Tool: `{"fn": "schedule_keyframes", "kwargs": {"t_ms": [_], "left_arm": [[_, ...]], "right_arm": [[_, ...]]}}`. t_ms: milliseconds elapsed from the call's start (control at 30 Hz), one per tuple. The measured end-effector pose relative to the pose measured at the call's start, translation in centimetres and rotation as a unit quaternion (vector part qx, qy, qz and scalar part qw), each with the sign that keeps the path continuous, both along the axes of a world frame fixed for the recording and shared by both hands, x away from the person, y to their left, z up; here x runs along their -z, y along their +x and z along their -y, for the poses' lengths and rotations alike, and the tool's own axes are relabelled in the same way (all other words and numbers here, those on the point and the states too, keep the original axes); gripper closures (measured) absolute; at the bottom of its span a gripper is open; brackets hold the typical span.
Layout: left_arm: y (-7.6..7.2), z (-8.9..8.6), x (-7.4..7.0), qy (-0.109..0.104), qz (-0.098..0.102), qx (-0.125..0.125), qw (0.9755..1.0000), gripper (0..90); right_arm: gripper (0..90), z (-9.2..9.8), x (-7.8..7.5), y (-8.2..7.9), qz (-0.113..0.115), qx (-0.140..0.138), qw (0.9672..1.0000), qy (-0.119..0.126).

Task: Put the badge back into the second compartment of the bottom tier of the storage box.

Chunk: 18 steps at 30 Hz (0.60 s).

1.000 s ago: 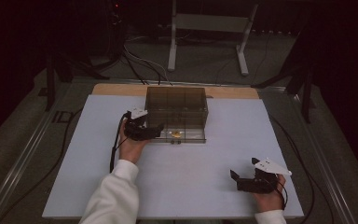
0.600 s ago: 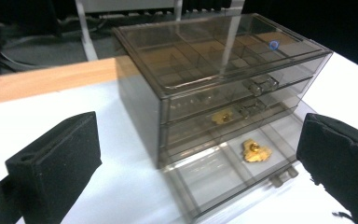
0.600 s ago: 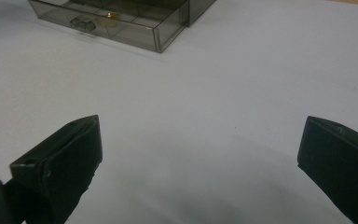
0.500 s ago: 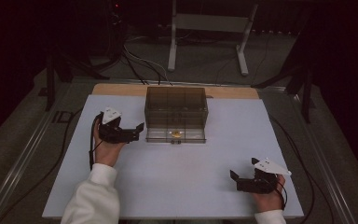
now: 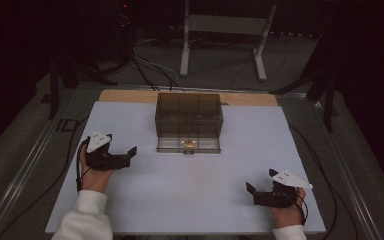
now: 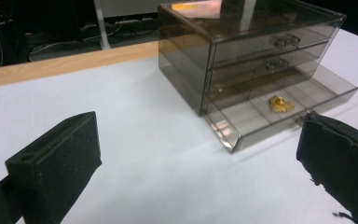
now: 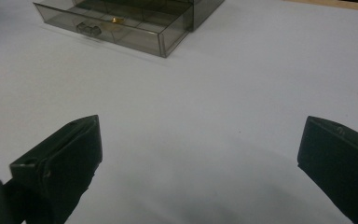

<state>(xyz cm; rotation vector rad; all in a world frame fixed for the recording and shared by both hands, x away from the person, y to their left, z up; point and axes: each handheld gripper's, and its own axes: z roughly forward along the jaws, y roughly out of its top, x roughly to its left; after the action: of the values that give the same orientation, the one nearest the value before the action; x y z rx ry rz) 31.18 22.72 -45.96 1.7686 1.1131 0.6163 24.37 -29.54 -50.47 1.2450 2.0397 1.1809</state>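
Left claw [image 5: 130, 156] wide, empty; open bottom drawer [image 5: 188, 145] with gold piece [image 5: 189, 143] just rightward, nearer than right claw [image 5: 252, 194], also wide.

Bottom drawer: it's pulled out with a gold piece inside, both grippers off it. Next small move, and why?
Probably bring the left gripper back to the bottom drawer front and push it shut. The drawer stands pulled out of the drawer box with the gold piece lying inside; the left gripper's jaws are open and empty, and it sits nearer than the right gripper.
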Motion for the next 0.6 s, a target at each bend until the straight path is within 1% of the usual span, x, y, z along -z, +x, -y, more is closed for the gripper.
{"fn": "schedule_keyframes", "kwargs": {"t_ms": [67,100,167,200,267,300,333,367,400,433,500,533,567,600], "left_arm": [[-0.7,-0.4,0.6,-0.001,0.002,-0.002,1.0000,0.3],[-0.7,-0.4,0.6,-0.001,0.002,-0.002,1.0000,0.3],[-1.6,-0.8,1.2,0.000,0.003,0.001,1.0000,0.3],[-2.2,-1.0,1.7,0.000,0.004,0.001,1.0000,0.3],[-3.0,-1.3,2.1,-0.003,0.006,0.001,1.0000,0.3],[-3.0,-1.3,2.1,-0.003,0.006,0.001,1.0000,0.3],[-3.7,-1.6,2.6,-0.005,0.011,0.000,0.9999,0.3],[-3.7,-1.6,2.6,-0.005,0.011,0.000,0.9999,0.3],[-4.4,-1.9,2.9,-0.001,0.016,-0.002,0.9999,0.3],[-4.7,-2.0,3.1,-0.002,0.018,-0.002,0.9998,0.3],[-4.9,-2.1,3.2,-0.002,0.019,-0.003,0.9998,0.3],[-5.4,-2.4,3.3,-0.002,0.024,-0.007,0.9997,0.3],[-5.4,-2.4,3.3,-0.002,0.024,-0.007,0.9997,0.3],[-5.8,-2.5,3.4,-0.001,0.028,-0.010,0.9996,0.3]], "right_arm": [[0.1,0.0,0.0,0.0,0.001,-0.001,1.0000,0.000],[0.1,0.0,0.0,0.0,0.001,-0.001,1.0000,0.000],[0.1,0.0,0.0,0.0,0.002,-0.002,1.0000,0.001],[0.1,0.0,-0.1,-0.1,0.003,-0.003,1.0000,0.002],[0.1,0.0,-0.1,-0.1,0.004,-0.004,1.0000,0.002],[0.1,0.0,-0.1,-0.1,0.004,-0.004,1.0000,0.002],[0.1,0.0,-0.1,-0.1,0.006,-0.005,1.0000,0.003],[0.1,0.0,-0.1,-0.1,0.009,-0.005,0.9999,0.004],[0.1,0.0,-0.2,-0.1,0.010,-0.005,0.9999,0.005],[0.1,0.0,-0.2,-0.1,0.011,-0.005,0.9999,0.005],[0.1,0.0,-0.2,-0.2,0.013,-0.005,0.9999,0.006],[0.1,0.0,-0.2,-0.2,0.015,-0.006,0.9998,0.007],[0.1,0.0,-0.2,-0.2,0.015,-0.006,0.9998,0.007],[0.0,0.0,-0.3,-0.2,0.020,-0.006,0.9997,0.009]]}}
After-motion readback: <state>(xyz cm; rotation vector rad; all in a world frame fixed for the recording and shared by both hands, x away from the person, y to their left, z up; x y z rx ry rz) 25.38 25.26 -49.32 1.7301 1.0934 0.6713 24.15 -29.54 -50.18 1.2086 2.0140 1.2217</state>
